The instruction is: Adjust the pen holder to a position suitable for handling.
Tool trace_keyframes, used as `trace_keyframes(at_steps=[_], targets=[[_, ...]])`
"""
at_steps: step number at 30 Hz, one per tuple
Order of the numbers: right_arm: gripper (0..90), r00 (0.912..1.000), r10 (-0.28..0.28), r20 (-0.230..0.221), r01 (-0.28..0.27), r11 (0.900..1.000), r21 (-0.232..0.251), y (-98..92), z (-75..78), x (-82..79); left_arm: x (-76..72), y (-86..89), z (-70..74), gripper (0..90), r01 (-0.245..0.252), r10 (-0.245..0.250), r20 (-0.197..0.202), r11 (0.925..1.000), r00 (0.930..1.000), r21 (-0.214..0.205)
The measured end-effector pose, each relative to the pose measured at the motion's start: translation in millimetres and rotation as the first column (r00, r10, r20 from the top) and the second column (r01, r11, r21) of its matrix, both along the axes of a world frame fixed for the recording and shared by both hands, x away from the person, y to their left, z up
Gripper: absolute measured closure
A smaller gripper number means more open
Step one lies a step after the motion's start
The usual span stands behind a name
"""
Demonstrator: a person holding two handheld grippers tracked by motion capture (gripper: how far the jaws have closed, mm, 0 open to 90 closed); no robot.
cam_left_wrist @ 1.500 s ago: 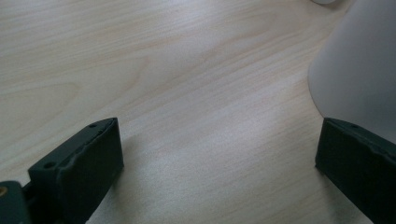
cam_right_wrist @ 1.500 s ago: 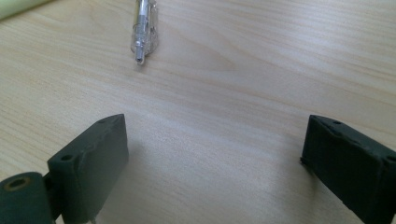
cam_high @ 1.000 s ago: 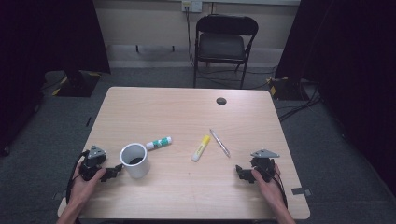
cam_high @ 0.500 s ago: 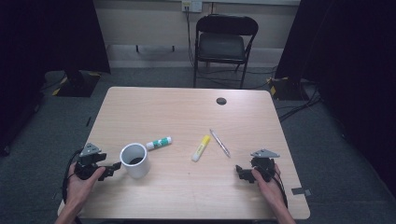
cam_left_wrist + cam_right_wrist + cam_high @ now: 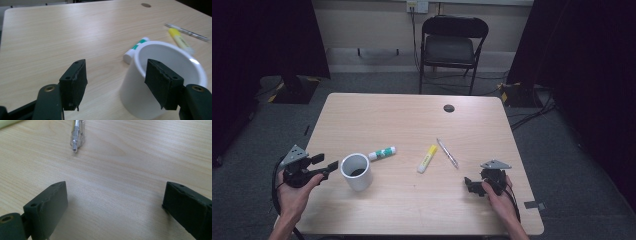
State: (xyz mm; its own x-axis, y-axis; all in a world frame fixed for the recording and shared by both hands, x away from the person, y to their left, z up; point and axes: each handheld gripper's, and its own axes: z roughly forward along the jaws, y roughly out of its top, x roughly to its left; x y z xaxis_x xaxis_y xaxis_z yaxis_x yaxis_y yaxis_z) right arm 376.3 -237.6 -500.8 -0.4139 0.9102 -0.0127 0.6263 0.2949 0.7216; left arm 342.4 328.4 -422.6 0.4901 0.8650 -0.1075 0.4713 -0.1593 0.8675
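While both hands rest at the near edge of the tabletop [image 5: 412,115], the left tongs [image 5: 326,165] stand spread wide just beside a white mug [image 5: 356,171], gripping nothing. Behind the mug lies a white and green glue stick [image 5: 381,153], then a yellow highlighter [image 5: 427,158] and a clear pen [image 5: 447,152]. The right tongs [image 5: 469,184] sit near the pen's tip, jaws also wide apart and empty.

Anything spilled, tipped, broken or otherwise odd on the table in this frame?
Nothing stands out. The white cup stands upright, with the glue stick, yellow highlighter and pen lying loose on the table. Both the left claw and right claw are open and hold nothing.
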Motion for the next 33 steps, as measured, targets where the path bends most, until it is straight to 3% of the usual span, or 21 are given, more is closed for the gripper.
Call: trace_keyframes(at_steps=[1, 2, 7, 11, 14, 17, 19, 23, 25, 33], targets=[[4.8, 1.0, 0.0, 0.0, 0.0, 1.0, 0.0, 0.0, 0.0, 0.0, 0.0, 0.0, 0.0, 33.7, 0.0, 0.0, 0.0, 1.0, 1.0, 0.0], [4.9, 1.0, 0.004, 0.0, -0.004, 1.0, 0.001, 0.0, 0.0, 0.0, -2.6, -3.7, 9.0, 33.7, 0.026, -0.027, 0.026, 0.9993, 0.9993, 0.027], [4.9, 0.9999, 0.015, -0.001, -0.015, 0.9999, 0.0, 0.2, 0.0, -0.2, -3.7, -10.1, 23.5, 34.7, 0.045, -0.047, 0.071, 0.9986, 0.9964, 0.026], [4.9, 0.9999, 0.016, 0.0, -0.016, 0.9999, 0.0, 0.1, -0.1, -0.1, 3.2, -21.1, 27.9, 36.4, 0.091, -0.092, 0.069, 0.9957, 0.9934, 0.02], [4.8, 0.9999, 0.016, 0.0, -0.016, 0.9999, 0.0, 0.1, -0.1, 0.0, 7.3, -30.4, 32.0, 37.8, 0.132, -0.134, 0.067, 0.9905, 0.9887, 0.04], [4.8, 0.9999, 0.017, 0.0, -0.017, 0.9999, 0.0, 0.1, -0.1, 0.0, 12.1, -35.7, 33.6, 41.8, 0.161, -0.16, 0.065, 0.9869, 0.985, -0.012], [4.8, 0.9999, 0.017, 0.0, -0.017, 0.9999, 0.0, 0.1, -0.1, 0.0, 15.6, -39.7, 32.7, 44.0, 0.171, -0.172, 0.065, 0.9852, 0.9831, 0.01], [4.9, 0.9999, 0.017, 0.0, -0.017, 0.9999, 0.0, 0.1, -0.1, 0.0, 17.8, -40.2, 27.6, 46.8, 0.19, -0.188, 0.053, 0.9809, 0.9807, -0.04], [4.8, 0.9999, 0.017, 0.0, -0.017, 0.9999, 0.0, 0.1, -0.1, 0.0, 18.3, -40.1, 24.0, 47.2, 0.197, -0.197, 0.033, 0.9804, 0.9798, 0.006], [4.9, 0.9999, 0.017, 0.0, -0.017, 0.9999, 0.0, 0.2, -0.1, 0.0, 25.6, -32.9, 5.2, 56.1, 0.174, -0.173, -0.027, 0.9843, 0.9845, 0.028]])
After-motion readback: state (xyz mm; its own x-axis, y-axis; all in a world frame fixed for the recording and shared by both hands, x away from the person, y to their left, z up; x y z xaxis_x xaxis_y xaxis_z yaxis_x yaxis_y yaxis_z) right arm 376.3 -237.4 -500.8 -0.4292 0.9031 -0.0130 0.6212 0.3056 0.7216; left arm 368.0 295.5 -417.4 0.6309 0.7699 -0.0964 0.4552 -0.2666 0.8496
